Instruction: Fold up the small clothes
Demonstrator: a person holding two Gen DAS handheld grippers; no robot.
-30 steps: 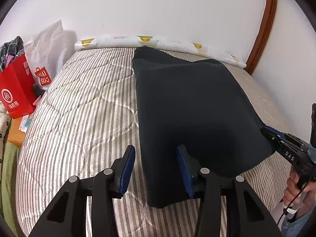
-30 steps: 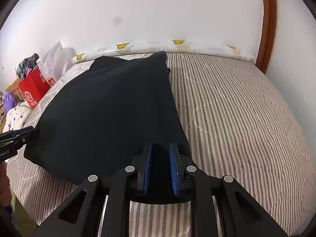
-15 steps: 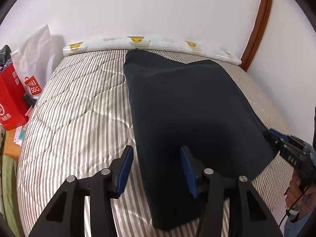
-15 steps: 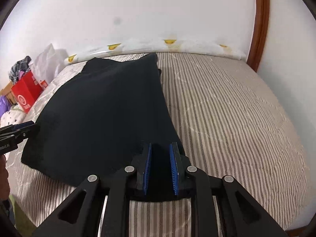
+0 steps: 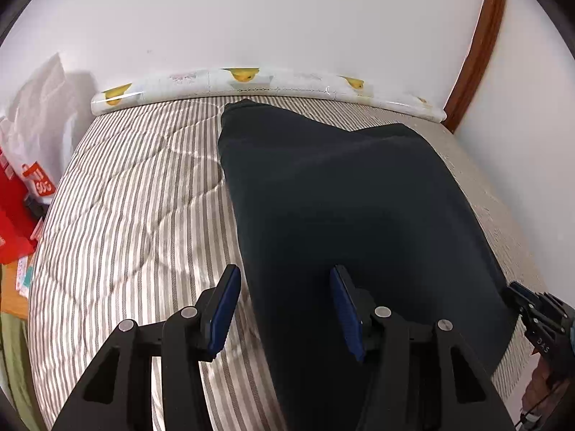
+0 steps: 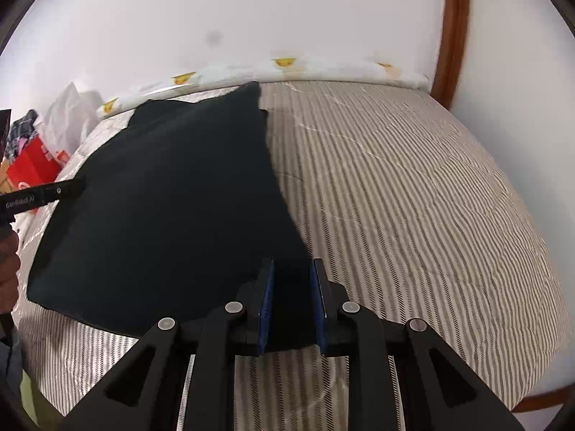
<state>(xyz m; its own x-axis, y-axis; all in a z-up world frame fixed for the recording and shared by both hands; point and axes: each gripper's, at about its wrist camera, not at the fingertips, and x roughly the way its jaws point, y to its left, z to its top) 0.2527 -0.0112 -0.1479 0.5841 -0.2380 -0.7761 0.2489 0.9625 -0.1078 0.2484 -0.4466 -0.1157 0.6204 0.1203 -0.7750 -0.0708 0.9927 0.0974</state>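
A striped bed (image 5: pixel 118 215) fills both views, with a dark garment (image 5: pixel 341 208) spread flat across the centre and a duck-print roll (image 5: pixel 273 82) along the wall behind. At far left stand a white bag (image 5: pixel 32 118) and red bag (image 5: pixel 14 230). The left gripper (image 5: pixel 284 301) hangs wide with nothing pinched, straddling the garment's left edge; the right gripper (image 6: pixel 291 305) is clamped narrowly on its near corner.

A home bedroom: striped quilted mattress (image 5: pixel 125 222), shopping bags (image 5: pixel 14 222) alongside.

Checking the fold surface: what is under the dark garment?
The dark garment lies on the striped quilted bed cover, which shows bare on both sides of it. Whether anything else lies beneath the cloth cannot be seen: it covers that patch fully.
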